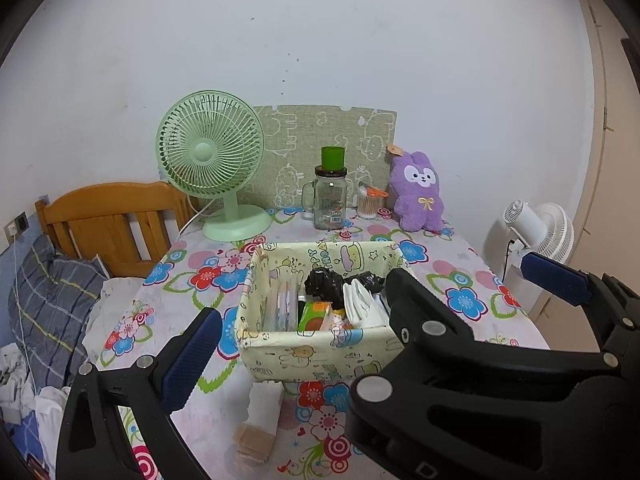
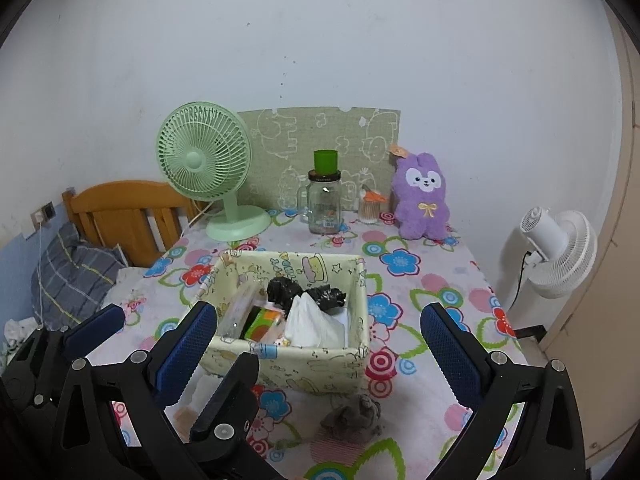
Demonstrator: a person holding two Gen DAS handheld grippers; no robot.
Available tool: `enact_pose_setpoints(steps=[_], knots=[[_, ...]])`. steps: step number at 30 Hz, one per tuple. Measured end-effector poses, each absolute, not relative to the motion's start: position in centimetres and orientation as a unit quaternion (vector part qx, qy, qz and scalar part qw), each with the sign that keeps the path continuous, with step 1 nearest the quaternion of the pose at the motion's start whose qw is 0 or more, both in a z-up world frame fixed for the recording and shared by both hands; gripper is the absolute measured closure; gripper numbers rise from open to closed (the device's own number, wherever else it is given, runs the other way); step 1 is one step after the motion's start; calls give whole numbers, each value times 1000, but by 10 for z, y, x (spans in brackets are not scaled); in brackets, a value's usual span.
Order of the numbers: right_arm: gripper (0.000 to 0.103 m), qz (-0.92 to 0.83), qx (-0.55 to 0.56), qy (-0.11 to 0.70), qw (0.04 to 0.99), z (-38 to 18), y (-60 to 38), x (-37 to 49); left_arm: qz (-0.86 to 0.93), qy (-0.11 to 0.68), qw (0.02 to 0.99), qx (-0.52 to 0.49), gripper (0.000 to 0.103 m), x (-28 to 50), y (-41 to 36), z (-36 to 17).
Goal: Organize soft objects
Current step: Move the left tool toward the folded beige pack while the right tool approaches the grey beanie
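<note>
A cream cartoon-print fabric box stands mid-table, holding black bags, white tissue and packets. A purple plush rabbit sits upright at the table's back right. A small grey plush lies in front of the box. A white tissue pack lies in front of the box's left corner. My left gripper is open and empty before the box; it also shows in the right wrist view. My right gripper is open and empty, its fingers beside the left gripper.
A green desk fan, a glass jar with a green cup and a cotton-swab pot line the table's back. A wooden headboard and bed are at left. A white floor fan stands at right.
</note>
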State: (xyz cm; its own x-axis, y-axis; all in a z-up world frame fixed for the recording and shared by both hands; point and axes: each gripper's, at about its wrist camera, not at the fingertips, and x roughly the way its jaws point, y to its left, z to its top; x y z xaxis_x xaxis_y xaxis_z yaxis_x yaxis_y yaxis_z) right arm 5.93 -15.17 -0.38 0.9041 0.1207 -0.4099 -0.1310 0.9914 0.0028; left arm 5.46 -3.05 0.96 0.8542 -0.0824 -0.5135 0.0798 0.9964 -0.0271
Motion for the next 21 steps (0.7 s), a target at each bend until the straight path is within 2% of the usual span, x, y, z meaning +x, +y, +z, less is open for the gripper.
enact_pose_setpoints(steps=[21], knots=[[0, 66, -16, 219, 973, -26, -156, 37, -46, 272, 961, 0, 2, 27, -34, -7]])
